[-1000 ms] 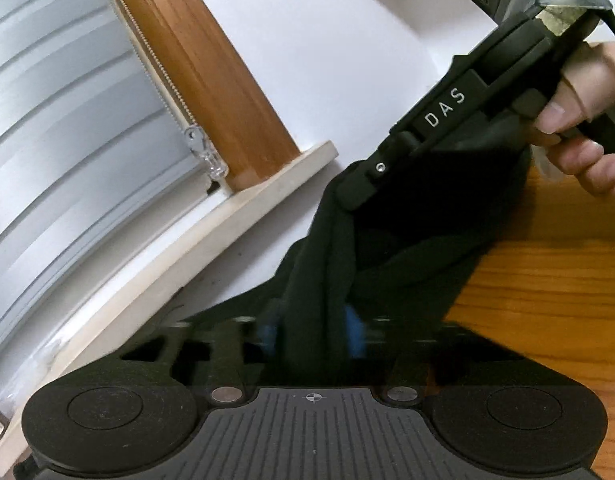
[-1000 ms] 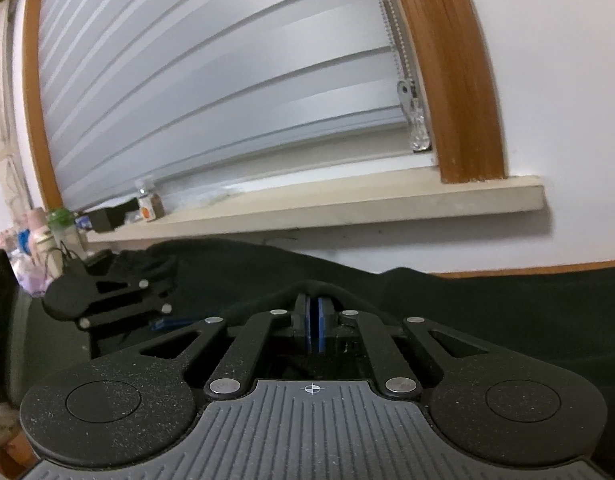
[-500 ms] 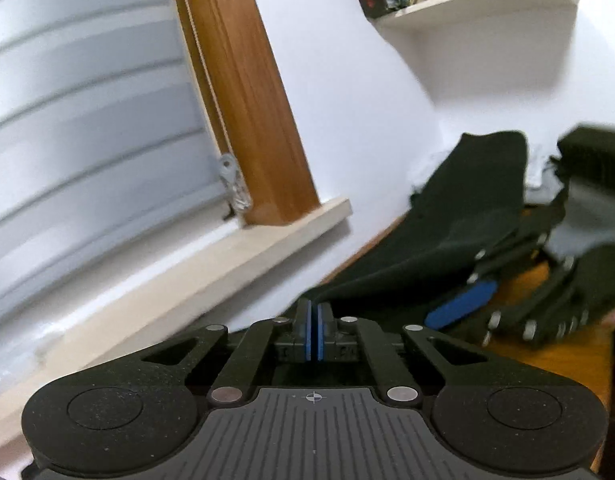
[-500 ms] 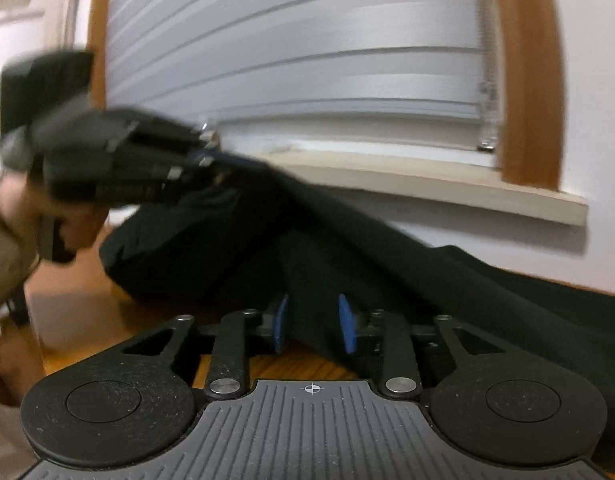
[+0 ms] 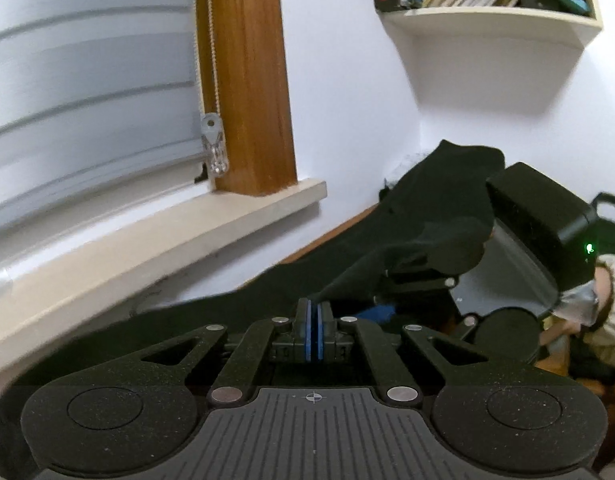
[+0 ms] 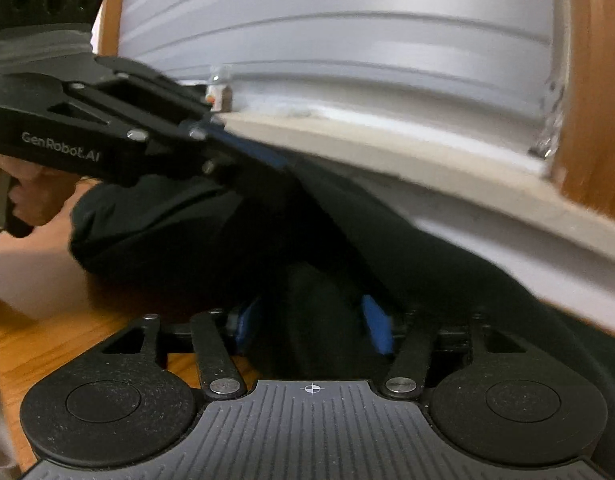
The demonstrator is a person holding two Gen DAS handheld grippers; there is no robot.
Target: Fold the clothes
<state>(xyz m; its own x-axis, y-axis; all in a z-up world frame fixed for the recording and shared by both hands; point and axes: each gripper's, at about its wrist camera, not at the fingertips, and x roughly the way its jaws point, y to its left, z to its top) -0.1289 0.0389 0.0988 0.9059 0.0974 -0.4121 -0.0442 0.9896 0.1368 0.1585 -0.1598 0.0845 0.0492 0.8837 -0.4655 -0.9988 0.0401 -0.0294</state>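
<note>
My left hand-held gripper (image 5: pixel 314 316), low centre of its view, has its blue pads pinched together on an edge of the black garment (image 5: pixel 435 208). My right hand-held gripper (image 6: pixel 311 322) has just been closing, pads apart with a fold of that cloth between them. The garment trails along the wooden counter (image 6: pixel 47 344) under the windowsill (image 5: pixel 155 236).
</note>
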